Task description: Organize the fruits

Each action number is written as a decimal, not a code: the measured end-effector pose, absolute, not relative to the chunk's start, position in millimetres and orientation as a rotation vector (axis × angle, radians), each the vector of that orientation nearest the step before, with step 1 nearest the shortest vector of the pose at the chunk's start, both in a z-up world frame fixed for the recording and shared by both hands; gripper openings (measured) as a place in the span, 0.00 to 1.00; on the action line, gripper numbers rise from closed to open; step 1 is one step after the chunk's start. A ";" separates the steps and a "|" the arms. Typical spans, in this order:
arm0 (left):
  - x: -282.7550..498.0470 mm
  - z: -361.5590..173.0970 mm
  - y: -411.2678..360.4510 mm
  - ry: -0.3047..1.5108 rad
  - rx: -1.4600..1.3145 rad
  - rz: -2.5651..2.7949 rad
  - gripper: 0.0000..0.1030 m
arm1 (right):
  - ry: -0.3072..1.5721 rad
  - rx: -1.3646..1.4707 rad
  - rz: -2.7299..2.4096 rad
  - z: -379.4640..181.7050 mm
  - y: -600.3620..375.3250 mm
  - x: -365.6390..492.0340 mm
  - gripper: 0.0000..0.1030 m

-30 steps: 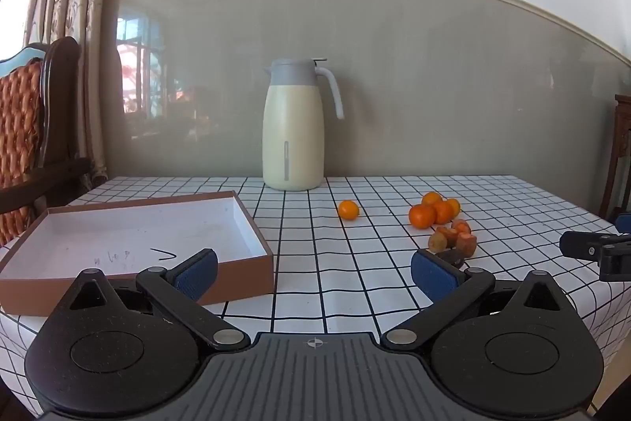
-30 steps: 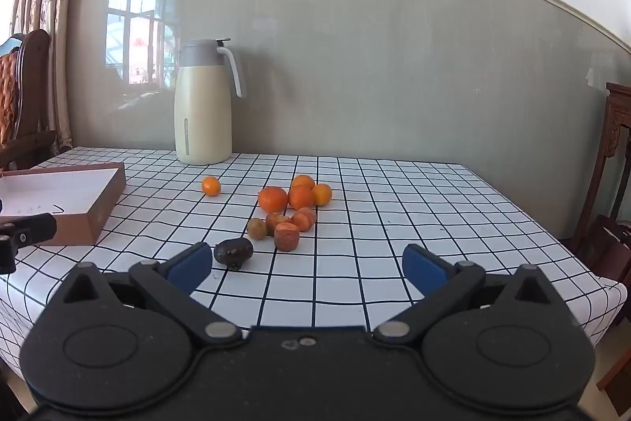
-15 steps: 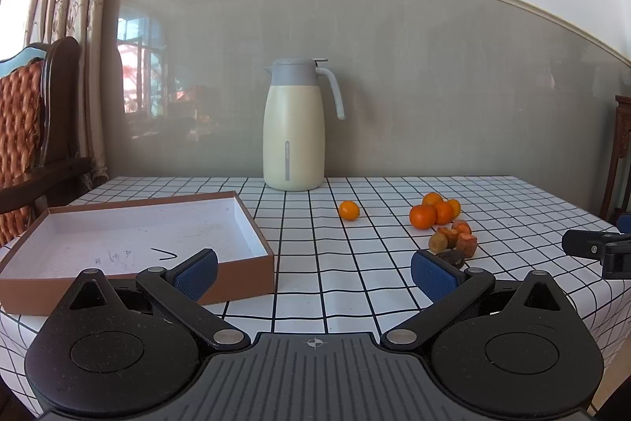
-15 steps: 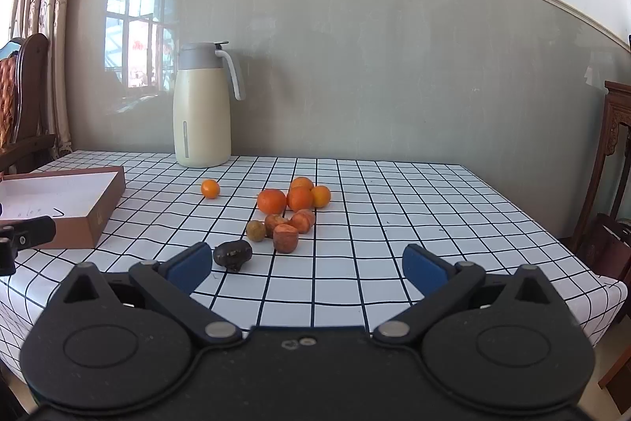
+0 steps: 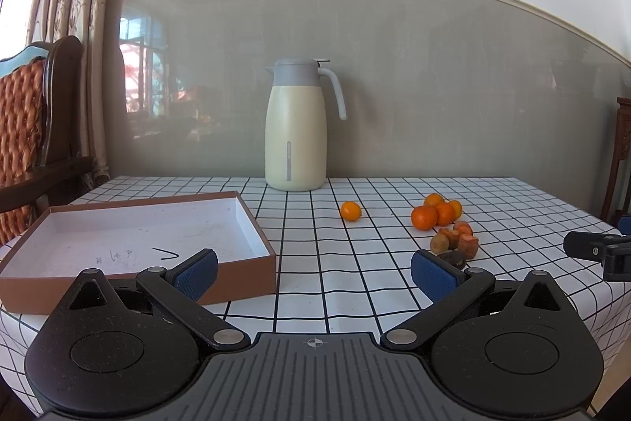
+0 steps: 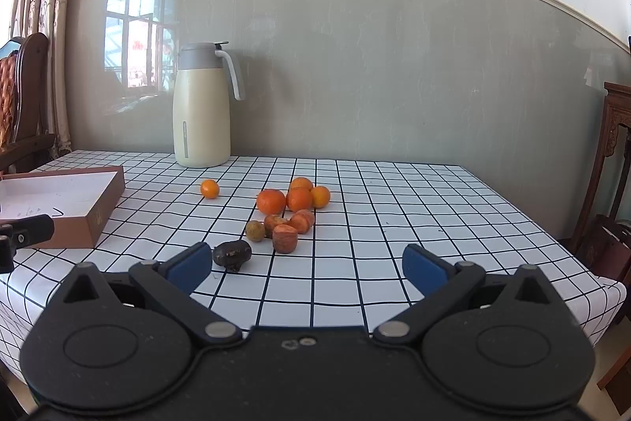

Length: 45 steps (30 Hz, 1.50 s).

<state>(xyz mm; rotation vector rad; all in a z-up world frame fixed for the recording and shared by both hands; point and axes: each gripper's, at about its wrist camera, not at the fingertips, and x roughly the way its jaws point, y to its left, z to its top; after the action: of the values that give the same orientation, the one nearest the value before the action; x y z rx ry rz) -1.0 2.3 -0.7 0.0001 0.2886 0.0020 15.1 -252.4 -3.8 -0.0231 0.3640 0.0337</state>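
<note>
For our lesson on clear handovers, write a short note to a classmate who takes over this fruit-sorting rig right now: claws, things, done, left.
Left claw: open, holding nothing, in front of the box.
Right claw: open, holding nothing, facing the fruit.
Cardboard box: on the table's left side, no fruit in it.
Fruit, all on the checked tablecloth: a lone small orange, a cluster of oranges, reddish-brown fruits before them, a dark fruit nearest the right claw.
Done: nothing sorted yet.
Left: probably move every fruit into the box.

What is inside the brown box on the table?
The box holds no fruit. Its white bottom shows only pen marks. The left gripper covers its near corner, and the near wall hides a strip of floor.
</note>
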 end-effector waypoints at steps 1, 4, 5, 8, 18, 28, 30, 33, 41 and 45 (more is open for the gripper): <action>-1.2 -0.6 2.6 0.289 0.000 0.002 1.00 | 0.364 -0.023 0.034 -3.8 -252.4 15.3 0.94; -1.2 -0.6 2.7 0.288 -0.001 0.002 1.00 | 0.364 -0.023 0.034 -4.0 -252.3 15.4 0.94; -1.3 -0.5 3.0 0.288 -0.002 0.002 1.00 | 0.364 -0.023 0.034 -4.0 -252.2 15.5 0.94; -1.2 -0.8 4.0 0.287 -0.006 0.004 1.00 | 0.364 -0.023 0.033 -4.1 -252.3 15.4 0.94; -1.1 -1.5 3.9 0.287 -0.009 0.006 1.00 | 0.364 -0.024 0.033 -3.9 -252.4 15.3 0.94; -0.4 -2.2 3.5 0.286 -0.014 0.007 1.00 | 0.364 -0.025 0.033 -3.6 -252.2 14.9 0.94; -0.2 -2.4 3.6 0.287 -0.013 0.005 1.00 | 0.364 -0.026 0.033 -3.6 -251.9 14.8 0.94; 0.2 -2.7 3.6 0.289 -0.012 0.003 1.00 | 0.364 -0.026 0.033 -3.8 -251.9 14.8 0.94; 0.6 -2.5 3.6 0.288 -0.013 0.007 1.00 | 0.363 -0.029 0.033 -4.1 -252.1 14.7 0.94; 0.3 -2.6 4.1 0.285 -0.016 0.014 1.00 | 0.362 -0.029 0.031 -4.2 -253.1 14.6 0.94</action>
<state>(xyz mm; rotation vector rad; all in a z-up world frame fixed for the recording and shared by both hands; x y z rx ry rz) 0.3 4.1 -2.6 -0.0164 0.2854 0.0137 14.6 -253.1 -4.2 -0.0289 0.3624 0.0311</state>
